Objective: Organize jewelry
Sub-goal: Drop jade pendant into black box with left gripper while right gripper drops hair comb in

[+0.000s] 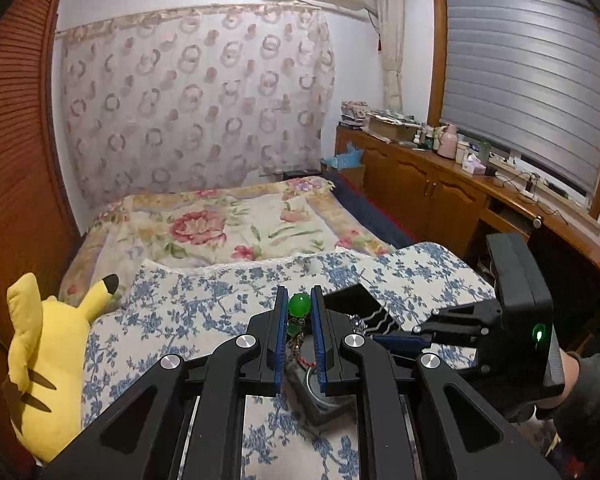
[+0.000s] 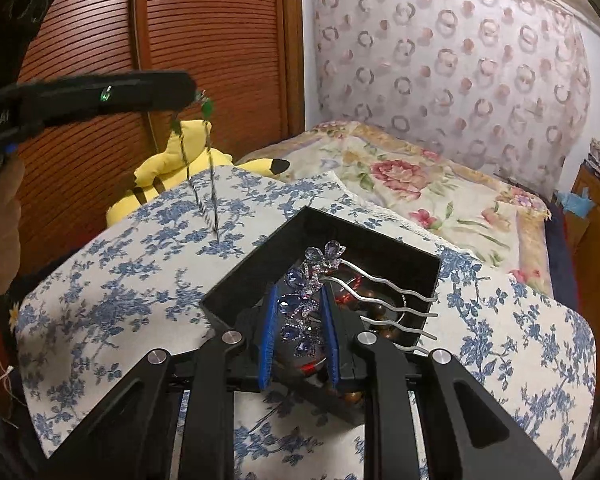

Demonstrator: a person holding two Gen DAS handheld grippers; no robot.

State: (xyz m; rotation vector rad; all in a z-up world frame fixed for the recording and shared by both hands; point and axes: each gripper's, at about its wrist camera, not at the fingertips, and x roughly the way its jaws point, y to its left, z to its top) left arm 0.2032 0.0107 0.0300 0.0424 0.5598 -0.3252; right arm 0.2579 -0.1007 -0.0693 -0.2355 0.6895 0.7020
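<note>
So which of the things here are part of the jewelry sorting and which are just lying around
In the job: green bead necklace in left gripper; purple jeweled hair comb in right gripper; black box.
Lying about: yellow plush, floral bedspread, cabinet clutter.

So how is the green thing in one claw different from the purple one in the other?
The green bead pendant is round and plain, its chain dangling above the cushion; the purple jeweled hair comb is flower-shaped with wavy metal prongs, held over the black box. Each is pinched between blue pads.
</note>
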